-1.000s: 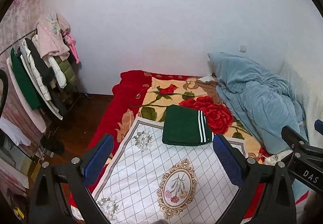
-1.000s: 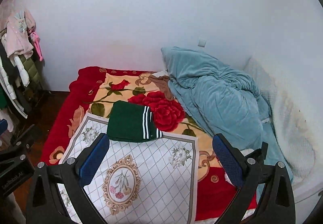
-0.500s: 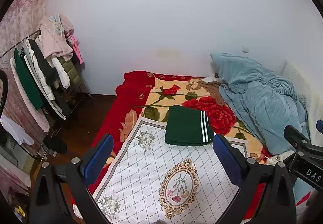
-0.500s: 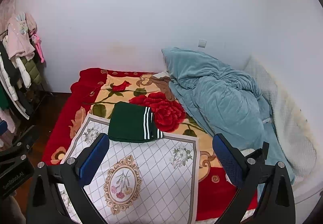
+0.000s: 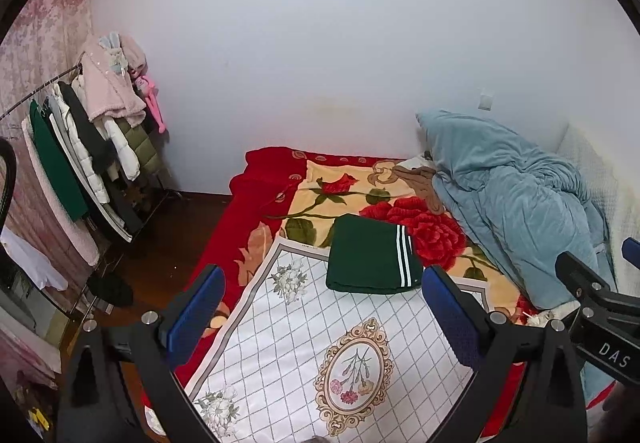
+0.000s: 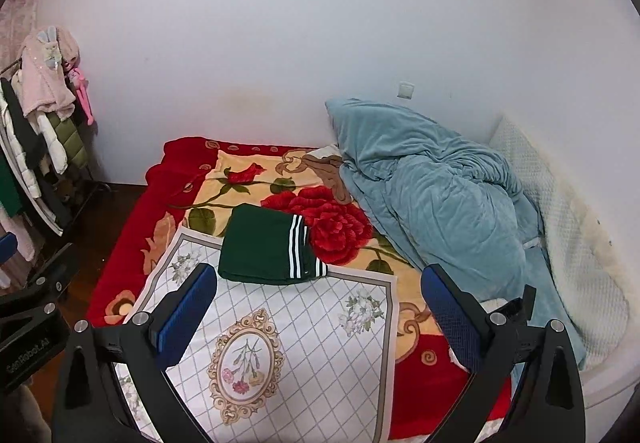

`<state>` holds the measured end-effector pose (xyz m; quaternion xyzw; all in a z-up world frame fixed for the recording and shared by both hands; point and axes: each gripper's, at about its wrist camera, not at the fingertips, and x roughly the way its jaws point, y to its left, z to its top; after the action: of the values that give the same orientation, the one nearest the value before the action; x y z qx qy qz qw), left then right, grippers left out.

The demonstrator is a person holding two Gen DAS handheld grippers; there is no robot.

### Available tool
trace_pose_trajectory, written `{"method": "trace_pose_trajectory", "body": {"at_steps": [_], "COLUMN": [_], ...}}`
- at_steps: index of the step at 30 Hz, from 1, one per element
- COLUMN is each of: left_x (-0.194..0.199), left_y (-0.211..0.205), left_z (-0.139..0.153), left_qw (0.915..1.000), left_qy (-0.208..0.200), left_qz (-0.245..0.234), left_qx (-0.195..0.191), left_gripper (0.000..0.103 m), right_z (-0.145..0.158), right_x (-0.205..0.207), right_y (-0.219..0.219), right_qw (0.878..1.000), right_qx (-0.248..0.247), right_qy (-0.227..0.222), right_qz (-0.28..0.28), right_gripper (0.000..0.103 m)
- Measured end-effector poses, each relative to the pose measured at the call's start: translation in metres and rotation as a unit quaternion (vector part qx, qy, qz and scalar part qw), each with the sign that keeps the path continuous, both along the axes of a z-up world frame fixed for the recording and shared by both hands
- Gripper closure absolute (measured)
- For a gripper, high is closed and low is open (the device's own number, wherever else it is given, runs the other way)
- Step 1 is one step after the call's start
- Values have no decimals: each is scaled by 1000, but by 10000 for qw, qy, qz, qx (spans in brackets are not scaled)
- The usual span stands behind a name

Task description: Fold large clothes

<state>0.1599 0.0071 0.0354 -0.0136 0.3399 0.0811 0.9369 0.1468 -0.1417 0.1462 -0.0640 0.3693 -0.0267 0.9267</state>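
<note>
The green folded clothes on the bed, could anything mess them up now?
Maybe. The green folded garment lies half on the white patterned cloth and half on the rose blanket, so tugging that cloth might spoil the fold. The heaped blue quilt sits close on its right and could slump onto it. Both the left gripper and the right gripper are open and empty above the bed, so a low sweep could snag it.

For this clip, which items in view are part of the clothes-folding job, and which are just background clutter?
Part of the job:
- green garment, already folded, lying across the far edge of the white patterned mat
- left gripper and right gripper, both open and empty

Just lying about:
- blue quilt
- floral blanket
- clothes rack
</note>
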Motion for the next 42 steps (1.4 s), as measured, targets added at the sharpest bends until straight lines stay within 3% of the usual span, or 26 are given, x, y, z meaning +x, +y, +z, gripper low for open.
{"method": "trace_pose_trajectory", "body": {"at_steps": [42], "left_x": [-9], "left_y": [-5], "left_z": [1], "left_qw": [10000], "left_qy": [11], "left_qz": [32], "left_qx": [-8], "left_gripper": [3], "right_z": [5], "right_x": [-20], "right_y": [8], "right_qw": [10000], "right_qx": [60], "right_qy": [-11], "right_qz": [-59], "right_gripper": [0]}}
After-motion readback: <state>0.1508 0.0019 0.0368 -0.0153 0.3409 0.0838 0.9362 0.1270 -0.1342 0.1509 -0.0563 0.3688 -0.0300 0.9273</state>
